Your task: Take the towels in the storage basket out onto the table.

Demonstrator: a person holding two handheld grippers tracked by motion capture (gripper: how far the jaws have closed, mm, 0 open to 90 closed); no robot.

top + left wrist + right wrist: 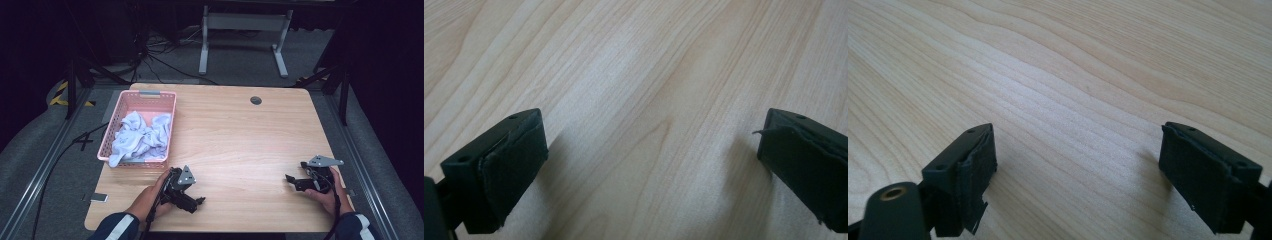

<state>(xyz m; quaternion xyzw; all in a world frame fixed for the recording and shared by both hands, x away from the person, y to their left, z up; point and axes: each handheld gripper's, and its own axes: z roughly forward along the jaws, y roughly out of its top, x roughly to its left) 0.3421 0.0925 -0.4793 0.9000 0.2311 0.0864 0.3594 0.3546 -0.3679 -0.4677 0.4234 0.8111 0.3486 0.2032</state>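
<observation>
Fingers (499, 170) of the left gripper (200, 201) stand wide with nothing between them, and so do the right gripper's (295, 179), both low over the table (240, 135). One pink basket (141, 128) at the table's left edge holds a heap of white cloth (140, 137), near the left gripper.

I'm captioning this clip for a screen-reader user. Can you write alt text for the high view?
A person's two hands rest on a wooden table, each holding a black gripper: the left gripper and the right gripper, both open and holding nothing. A pink basket of crumpled white cloth sits at the table's far left.
</observation>
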